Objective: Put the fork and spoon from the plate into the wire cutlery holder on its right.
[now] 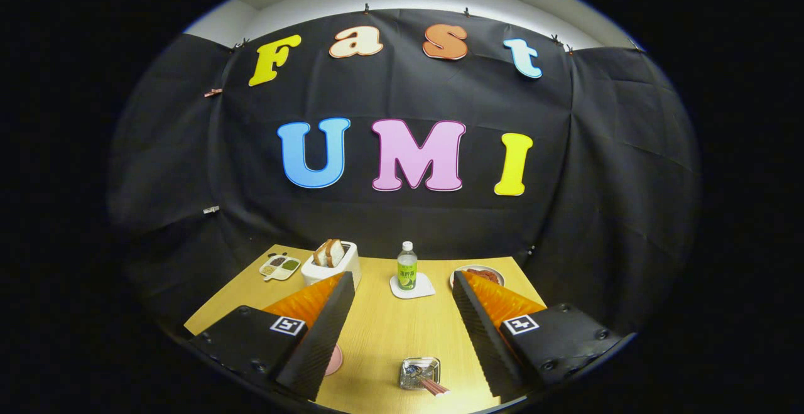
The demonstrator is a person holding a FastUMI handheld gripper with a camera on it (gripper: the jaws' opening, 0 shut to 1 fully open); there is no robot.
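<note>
The gripper is hovering above the wooden tabletop with its fingers spread wide and nothing between them. Between the fingers, close in, the wire cutlery holder is standing on the tabletop with utensils poking out of it. A pink plate is peeking out beside the left finger. Beyond the fingers, a toaster holding bread, a bottle on a coaster, a small divided dish and a bowl are sitting along the far side.
</note>
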